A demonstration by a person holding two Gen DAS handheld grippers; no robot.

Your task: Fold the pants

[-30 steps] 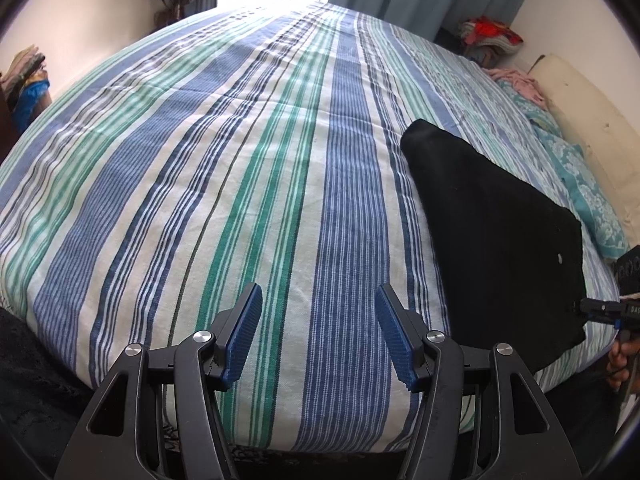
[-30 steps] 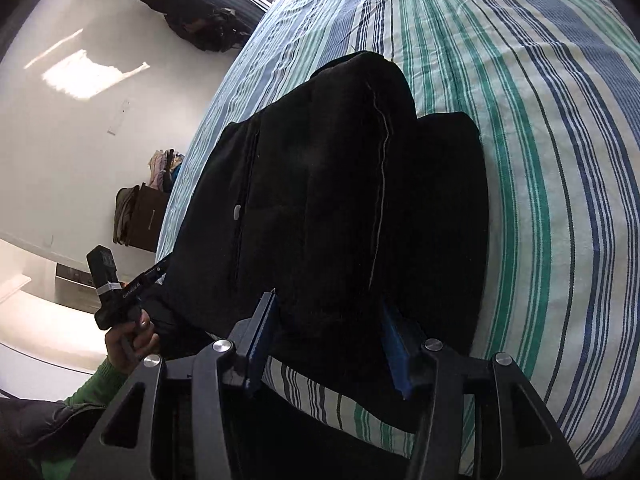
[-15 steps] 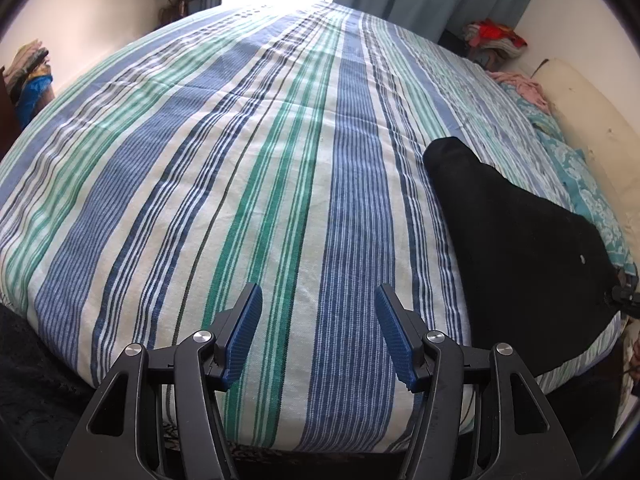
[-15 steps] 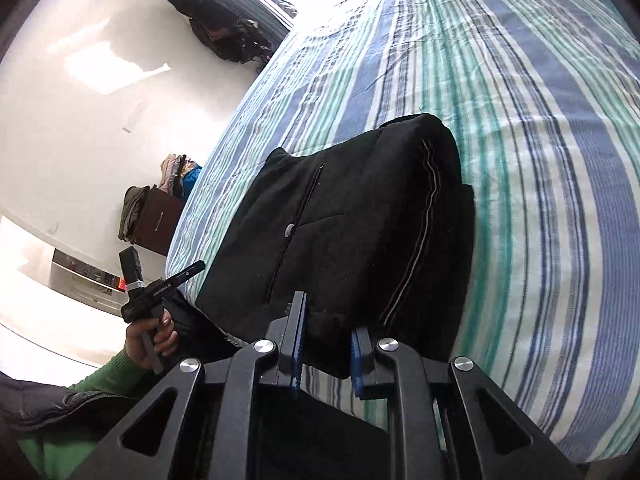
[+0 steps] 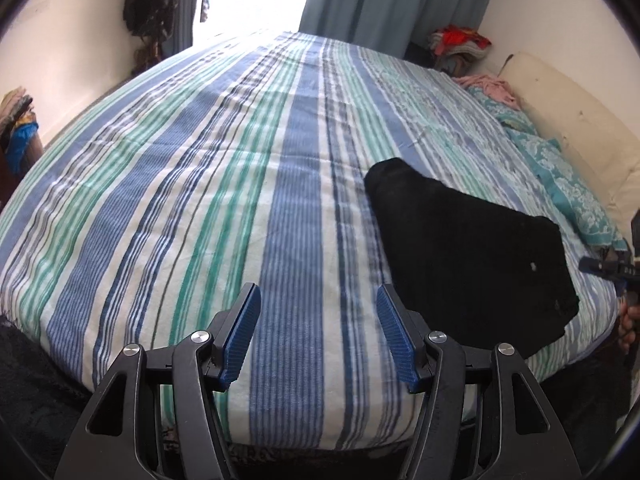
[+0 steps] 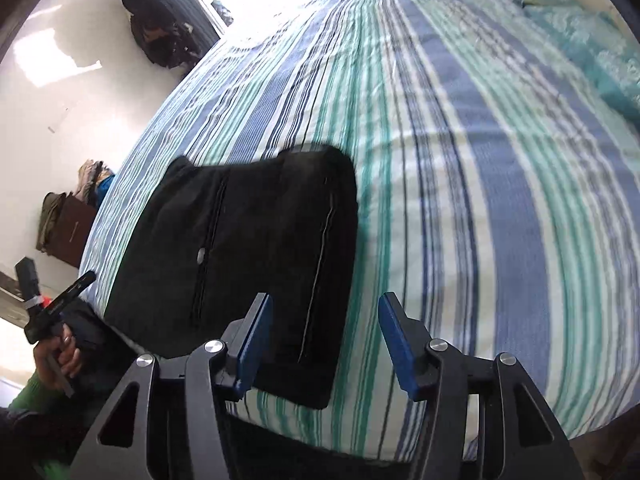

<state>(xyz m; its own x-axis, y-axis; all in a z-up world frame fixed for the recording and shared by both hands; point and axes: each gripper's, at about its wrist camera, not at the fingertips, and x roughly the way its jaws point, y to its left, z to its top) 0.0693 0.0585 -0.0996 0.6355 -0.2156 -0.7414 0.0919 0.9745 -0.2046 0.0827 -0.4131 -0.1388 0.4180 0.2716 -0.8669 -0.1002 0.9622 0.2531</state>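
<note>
A: What do your two claws show?

B: My left gripper (image 5: 318,336) hangs released, jaws easing apart with only striped bed sheet (image 5: 224,184) between them. My right gripper (image 6: 324,344) is also let go, jaws widening, hovering above the near edge of the pants (image 6: 248,256) without pressing them.

A: Where are the pants?

B: One pair, black and folded into a compact bundle, lies just ahead and left of my right claw, and ahead to the right of my left claw. Farther right of that, I count one cream pillow (image 5: 576,136).
</note>
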